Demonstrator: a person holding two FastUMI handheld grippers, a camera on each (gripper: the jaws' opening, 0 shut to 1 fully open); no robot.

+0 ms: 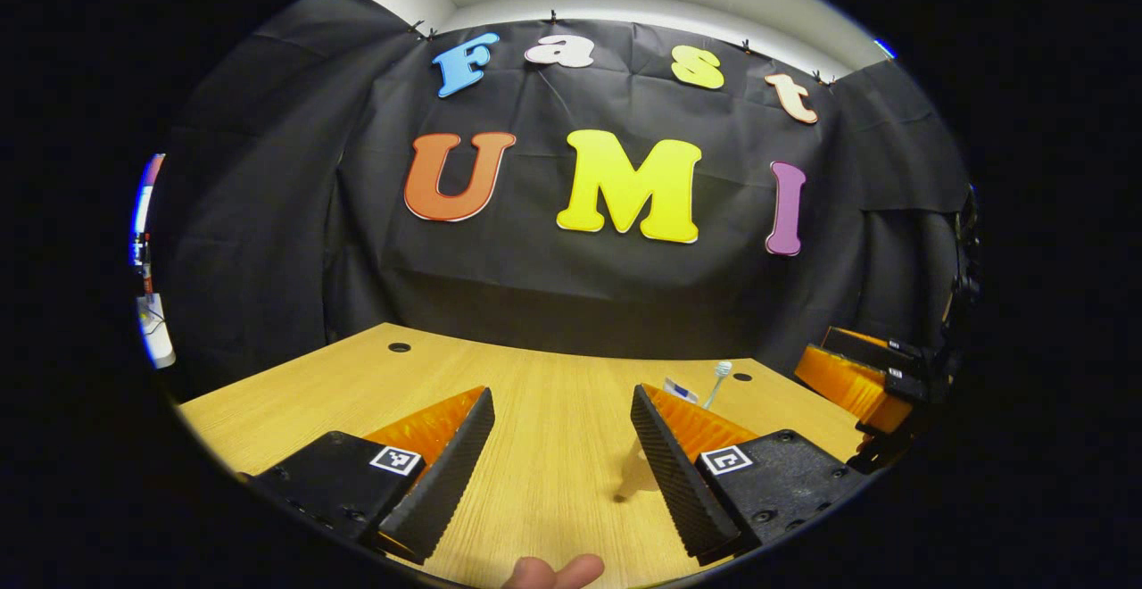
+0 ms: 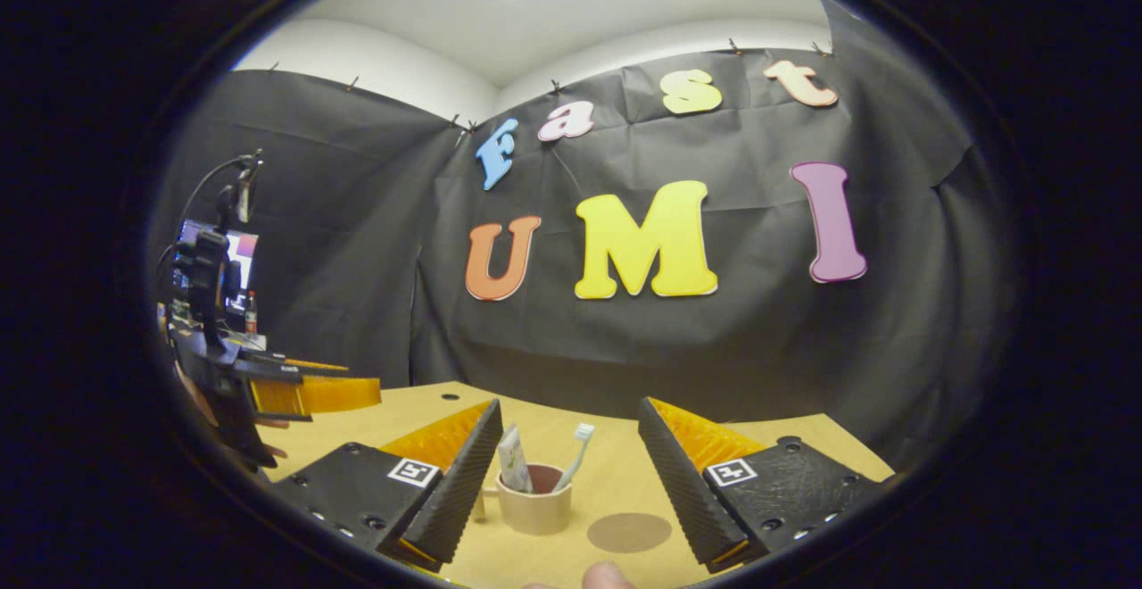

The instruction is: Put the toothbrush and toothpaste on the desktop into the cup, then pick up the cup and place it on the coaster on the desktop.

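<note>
Cup [image 2: 533, 509] upright on the surface [image 2: 553, 562], toothbrush [image 2: 575, 455] and toothpaste [image 2: 513, 460] standing inside, just left of the coaster [image 2: 629, 532], not on it. Right gripper [image 2: 566, 473] nearer, fingers spread wide, cup straight ahead between them. Left gripper [image 1: 562, 446] likewise spread wide, holding nothing.
</note>
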